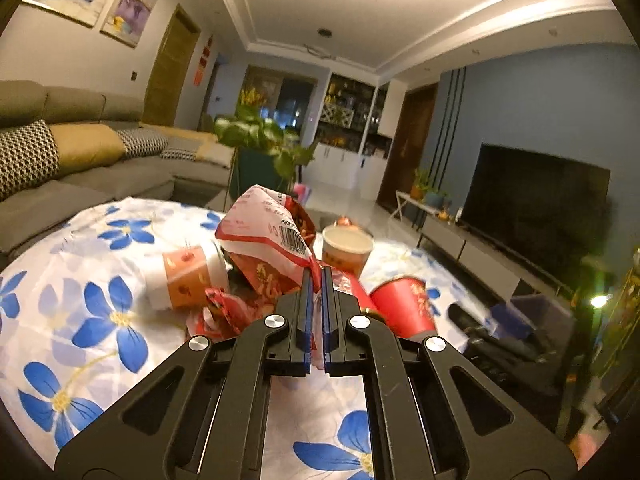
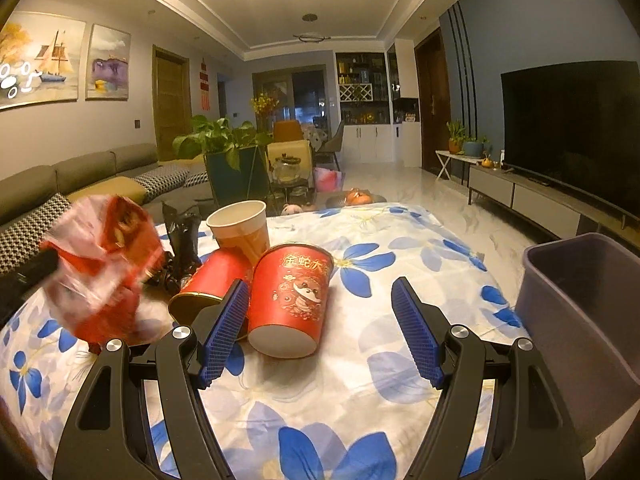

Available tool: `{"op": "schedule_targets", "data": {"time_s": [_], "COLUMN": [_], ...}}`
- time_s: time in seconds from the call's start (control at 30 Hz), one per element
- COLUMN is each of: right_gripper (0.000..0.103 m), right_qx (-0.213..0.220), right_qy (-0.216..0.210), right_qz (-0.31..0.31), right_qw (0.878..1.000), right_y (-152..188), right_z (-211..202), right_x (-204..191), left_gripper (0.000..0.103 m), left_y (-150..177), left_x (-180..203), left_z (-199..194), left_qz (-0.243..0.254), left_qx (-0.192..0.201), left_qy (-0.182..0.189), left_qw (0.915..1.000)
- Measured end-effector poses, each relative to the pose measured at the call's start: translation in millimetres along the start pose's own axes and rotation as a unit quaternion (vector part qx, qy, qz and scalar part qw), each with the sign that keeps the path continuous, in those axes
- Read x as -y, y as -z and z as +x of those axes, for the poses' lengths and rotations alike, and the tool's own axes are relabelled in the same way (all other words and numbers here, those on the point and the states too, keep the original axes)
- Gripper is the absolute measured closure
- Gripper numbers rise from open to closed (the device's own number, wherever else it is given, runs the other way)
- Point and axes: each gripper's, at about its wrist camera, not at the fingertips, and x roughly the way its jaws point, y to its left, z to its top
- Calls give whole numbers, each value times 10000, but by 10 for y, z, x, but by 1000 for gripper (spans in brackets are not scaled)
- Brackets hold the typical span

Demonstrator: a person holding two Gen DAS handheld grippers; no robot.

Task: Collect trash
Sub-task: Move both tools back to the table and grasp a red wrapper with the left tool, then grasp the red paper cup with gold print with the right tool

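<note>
Left tool pinches the red snack wrapper; right tool gapes empty.
The red cup stands inverted just ahead, nearer its left finger, bin to its right.

Crumpled red-white snack bag lifted; red cups lie toppled.

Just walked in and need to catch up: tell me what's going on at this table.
A person is clearing trash off a flowered tablecloth with two handheld grippers. The left gripper is shut on a red-and-white snack wrapper. The right gripper is open, facing an upside-down red paper cup. More cups are lying or standing nearby, and a grey bin sits at the right.
</note>
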Motion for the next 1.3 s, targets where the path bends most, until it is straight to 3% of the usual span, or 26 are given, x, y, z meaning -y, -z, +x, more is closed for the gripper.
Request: {"op": "schedule_targets", "data": {"time_s": [0.2, 0.53, 0.7, 0.93, 1.3], "right_gripper": [31, 35, 44, 48, 48], "right_qx": [-262, -904, -1187, -993, -310], "right_qy": [-48, -247, -394, -426, -306], "right_qz": [8, 51, 86, 33, 138], "right_qw": [9996, 9956, 9921, 9941, 9990], "right_y": [-25, -41, -3, -25, -142], "right_z": [193, 557, 670, 549, -56], "right_x": [-52, -77, -94, -94, 125], "left_gripper": [100, 100, 100, 100, 100], "left_y": [-77, -68, -54, -60, -87], "left_x": [-29, -80, -90, -97, -28], "left_z": [-94, -56, -50, -64, -150], "left_qz": [78, 159, 125, 122, 200], "left_qx": [286, 298, 262, 254, 366], "left_qy": [-155, -199, -190, -192, -78], "left_qw": [9994, 9992, 9994, 9994, 9991]}}
